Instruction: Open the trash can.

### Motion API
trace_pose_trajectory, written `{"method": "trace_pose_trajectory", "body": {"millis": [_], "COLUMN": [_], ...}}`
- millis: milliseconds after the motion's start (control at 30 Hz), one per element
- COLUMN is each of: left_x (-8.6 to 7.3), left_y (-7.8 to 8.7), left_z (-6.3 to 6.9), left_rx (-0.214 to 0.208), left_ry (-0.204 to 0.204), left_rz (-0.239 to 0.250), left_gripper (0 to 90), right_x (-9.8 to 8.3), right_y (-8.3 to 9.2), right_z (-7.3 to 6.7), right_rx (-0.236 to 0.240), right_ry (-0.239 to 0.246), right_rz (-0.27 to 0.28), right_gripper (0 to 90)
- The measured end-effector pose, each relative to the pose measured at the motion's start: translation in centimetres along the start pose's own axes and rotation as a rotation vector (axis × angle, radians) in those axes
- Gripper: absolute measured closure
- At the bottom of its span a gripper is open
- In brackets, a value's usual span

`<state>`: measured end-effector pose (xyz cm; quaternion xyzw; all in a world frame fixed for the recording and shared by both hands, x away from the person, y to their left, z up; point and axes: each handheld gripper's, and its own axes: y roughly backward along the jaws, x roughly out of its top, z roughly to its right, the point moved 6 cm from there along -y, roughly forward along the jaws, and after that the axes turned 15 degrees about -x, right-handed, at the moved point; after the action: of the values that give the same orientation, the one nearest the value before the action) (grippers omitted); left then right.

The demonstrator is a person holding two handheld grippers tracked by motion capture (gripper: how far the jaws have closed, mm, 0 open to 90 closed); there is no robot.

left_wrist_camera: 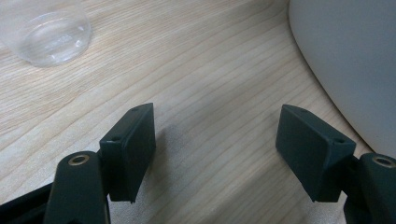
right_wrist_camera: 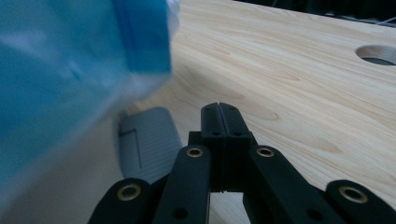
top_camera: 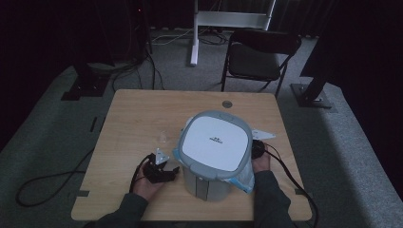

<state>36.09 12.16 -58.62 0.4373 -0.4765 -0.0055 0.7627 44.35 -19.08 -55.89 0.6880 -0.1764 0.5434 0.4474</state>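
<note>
My left hand-held gripper (left_wrist_camera: 217, 140) gapes beside the bin (top_camera: 214, 147); the right hand-held gripper (right_wrist_camera: 219, 112), half hidden behind the bin, is clenched empty.

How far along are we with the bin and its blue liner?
Done: the blue plastic liner is in the grey square pedal bin, its edge hanging out under the closed white lid. In hand: nothing; the right tongs are shut empty beside the liner and grey pedal, the left tongs open over bare wooden table. Left: probably tidying the liner's loose edge.

Matt plastic bin (top_camera: 216, 152); glossy blue liner (right_wrist_camera: 70, 60); wood-grain table (top_camera: 138, 114).
</note>
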Motion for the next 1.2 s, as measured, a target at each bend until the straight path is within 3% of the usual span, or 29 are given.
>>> {"method": "trace_pose_trajectory", "body": {"millis": [333,567,900,1200], "left_x": [0.0,0.0,0.0,0.0], "left_y": [0.0,0.0,0.0,0.0], "left_z": [0.0,0.0,0.0,0.0], "left_rx": [0.000,0.000,-0.001,-0.002], "left_ry": [0.000,0.000,0.000,0.000], "left_rz": [0.000,0.000,0.000,0.000], "left_gripper": [29.2,29.2,29.2,29.2], "right_x": [0.1,-0.3,-0.7,-0.5], "right_y": [-0.4,-0.9,-1.2,-1.6], "right_z": [-1.0,-1.5,-1.6,-1.6], "right_rx": [0.077,0.112,0.150,0.141], "right_ry": [0.031,0.049,0.052,0.042], "right_rz": [-0.010,-0.046,-0.070,-0.064], "right_gripper": [90.0,90.0,90.0,90.0]}}
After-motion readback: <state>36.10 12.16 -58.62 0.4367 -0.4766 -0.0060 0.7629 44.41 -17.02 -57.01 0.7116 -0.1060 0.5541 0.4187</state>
